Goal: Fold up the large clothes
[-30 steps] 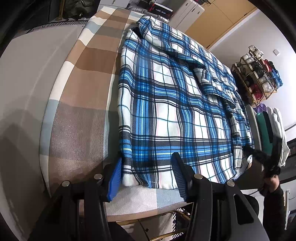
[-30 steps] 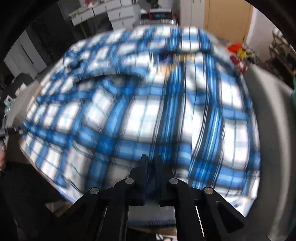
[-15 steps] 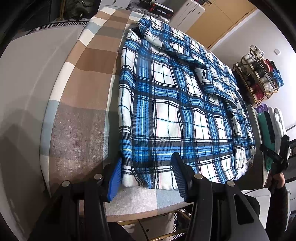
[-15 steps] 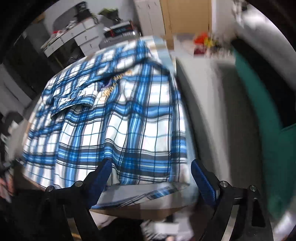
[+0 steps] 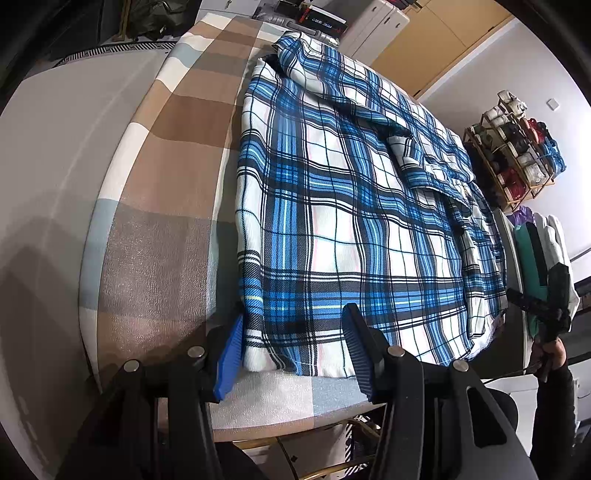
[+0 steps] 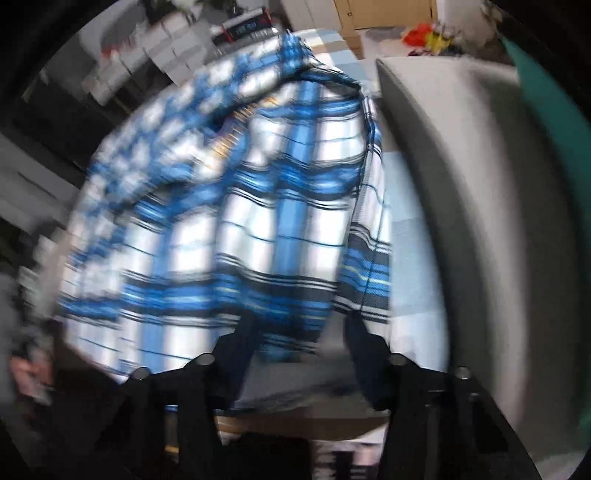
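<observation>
Only left wrist view shows shelf (image 5: 513,155) sharply.

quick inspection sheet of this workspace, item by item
surface: table under a brown, white and grey checked cloth
job's things: blue plaid shirt lies flat, partly folded, a sleeve laid across its top
clutter: nothing seen on the table besides the shirt
grippers: left gripper open, straddling the shirt's near hem corner, pads not pressing; right gripper open at the other hem corner, jaws have just been closing, view blurred, so contact cannot be told
cables: nothing seen
surroundings: wooden rack of small items, folded clothes beside the table, white drawers, wooden doors
</observation>
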`<state>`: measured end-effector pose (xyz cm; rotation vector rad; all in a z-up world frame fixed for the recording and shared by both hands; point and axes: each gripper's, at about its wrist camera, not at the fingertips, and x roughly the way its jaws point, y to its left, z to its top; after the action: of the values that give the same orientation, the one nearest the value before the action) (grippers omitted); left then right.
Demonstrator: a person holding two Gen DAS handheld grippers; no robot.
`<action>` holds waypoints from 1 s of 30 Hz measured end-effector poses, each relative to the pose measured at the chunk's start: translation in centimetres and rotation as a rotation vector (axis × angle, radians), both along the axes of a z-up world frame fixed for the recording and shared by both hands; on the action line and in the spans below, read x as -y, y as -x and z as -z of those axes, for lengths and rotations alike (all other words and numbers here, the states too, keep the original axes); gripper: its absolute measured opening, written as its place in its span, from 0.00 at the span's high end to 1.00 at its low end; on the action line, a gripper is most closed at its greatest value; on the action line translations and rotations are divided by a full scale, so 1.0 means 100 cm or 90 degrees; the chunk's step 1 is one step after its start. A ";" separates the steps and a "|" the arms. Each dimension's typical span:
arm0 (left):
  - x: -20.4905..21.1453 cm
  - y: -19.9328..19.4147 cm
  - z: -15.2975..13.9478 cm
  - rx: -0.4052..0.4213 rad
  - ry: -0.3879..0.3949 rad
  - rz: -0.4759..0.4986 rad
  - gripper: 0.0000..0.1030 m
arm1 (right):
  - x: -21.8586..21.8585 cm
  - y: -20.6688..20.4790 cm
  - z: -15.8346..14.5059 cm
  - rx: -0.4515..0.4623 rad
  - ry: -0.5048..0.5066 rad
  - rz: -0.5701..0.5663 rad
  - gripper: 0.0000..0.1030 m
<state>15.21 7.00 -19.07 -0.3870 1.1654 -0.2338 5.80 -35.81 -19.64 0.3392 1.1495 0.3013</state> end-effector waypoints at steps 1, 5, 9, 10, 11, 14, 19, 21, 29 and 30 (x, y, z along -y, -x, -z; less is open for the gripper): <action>0.000 0.000 0.000 0.000 0.001 0.000 0.56 | 0.001 0.001 -0.002 0.009 0.004 0.008 0.54; 0.000 0.000 0.000 0.000 0.000 0.000 0.56 | 0.001 -0.001 0.006 -0.013 0.090 0.032 0.53; 0.000 0.000 0.000 0.000 -0.001 0.000 0.56 | 0.001 -0.002 0.013 -0.024 0.154 0.025 0.55; 0.000 0.000 0.000 0.000 -0.001 0.000 0.56 | 0.000 -0.001 0.013 -0.024 0.164 0.018 0.55; 0.000 0.000 0.000 0.000 -0.002 0.000 0.56 | -0.002 -0.001 0.014 -0.024 0.168 0.016 0.54; -0.001 0.000 0.001 0.001 -0.002 0.001 0.56 | -0.003 0.004 0.013 -0.016 0.161 0.018 0.52; -0.001 0.000 0.001 -0.006 -0.040 -0.011 0.89 | 0.003 0.003 0.014 -0.001 0.172 0.029 0.96; -0.001 -0.002 0.008 -0.033 -0.001 0.016 1.00 | 0.010 0.013 0.003 0.041 0.148 0.041 0.97; 0.005 0.020 -0.011 -0.014 -0.006 0.045 1.00 | 0.008 0.053 -0.023 0.142 0.059 0.026 0.97; 0.005 0.023 -0.013 -0.014 0.002 0.048 1.00 | 0.009 0.054 -0.023 0.145 0.051 0.028 0.97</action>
<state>12.87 6.47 -17.73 -0.3496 1.2031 -0.2974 0.37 -36.71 -17.38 0.2528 0.9264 0.2481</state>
